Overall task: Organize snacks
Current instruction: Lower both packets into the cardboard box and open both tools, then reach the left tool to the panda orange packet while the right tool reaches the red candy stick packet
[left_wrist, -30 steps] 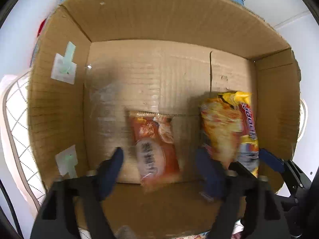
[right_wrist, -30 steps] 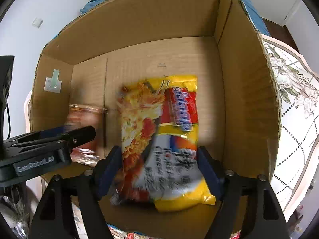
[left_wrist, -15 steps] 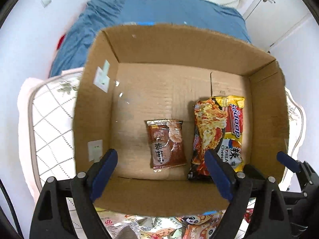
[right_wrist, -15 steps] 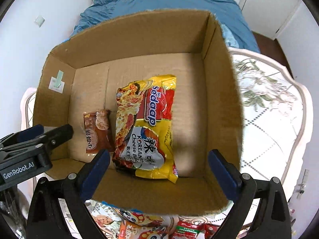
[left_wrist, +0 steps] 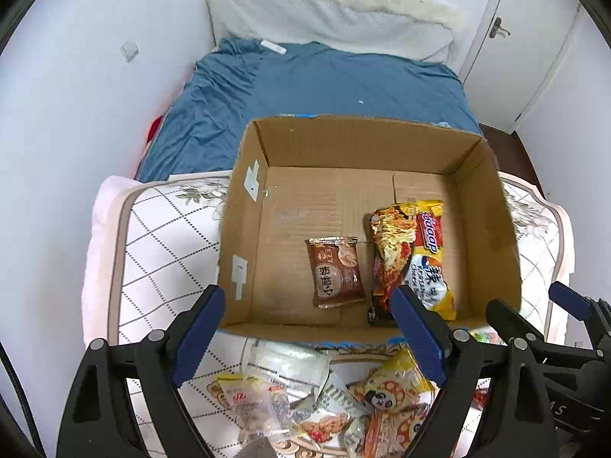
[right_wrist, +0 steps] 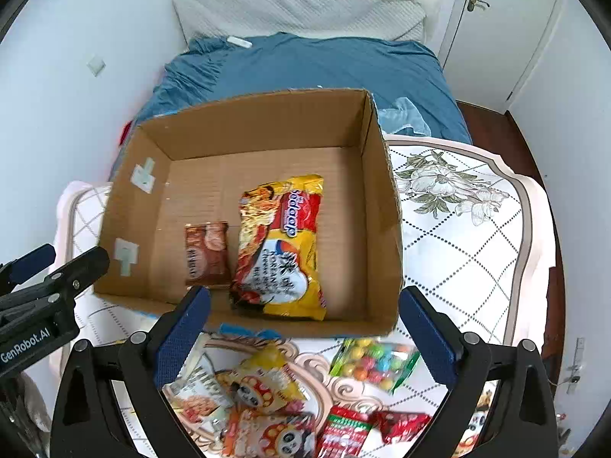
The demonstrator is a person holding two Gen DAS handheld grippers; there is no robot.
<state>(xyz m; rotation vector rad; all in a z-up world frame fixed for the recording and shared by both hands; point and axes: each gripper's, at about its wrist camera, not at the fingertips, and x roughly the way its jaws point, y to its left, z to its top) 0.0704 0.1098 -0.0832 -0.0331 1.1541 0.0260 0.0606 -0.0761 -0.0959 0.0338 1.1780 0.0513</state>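
Observation:
An open cardboard box (left_wrist: 244, 229) (right_wrist: 385, 206) stands on a quilted white table. Inside lie a small brown snack packet (left_wrist: 335, 271) (right_wrist: 206, 253) and, to its right, a yellow noodle packet (left_wrist: 414, 259) (right_wrist: 282, 244). My left gripper (left_wrist: 307, 330) hovers open above the box's near edge, nothing between its blue pads. My right gripper (right_wrist: 303, 332) is open too, above the near edge, holding nothing. Loose snacks lie in front of the box: panda-print yellow packs (left_wrist: 385, 393) (right_wrist: 259, 385), a bag of coloured candy balls (right_wrist: 372, 362) and red packets (right_wrist: 362, 425).
A bed with a blue sheet (left_wrist: 305, 87) lies behind the box. A white door (right_wrist: 492, 30) is at the far right, white walls on both sides. The quilted cover (right_wrist: 458, 229) shows to the right of the box. A clear plastic pack (left_wrist: 286, 358) lies near the box's front.
Both grippers let go of their packets in the box, opened wider and rose back out. The box now looks smaller and the loose snacks in front of it have come into view.

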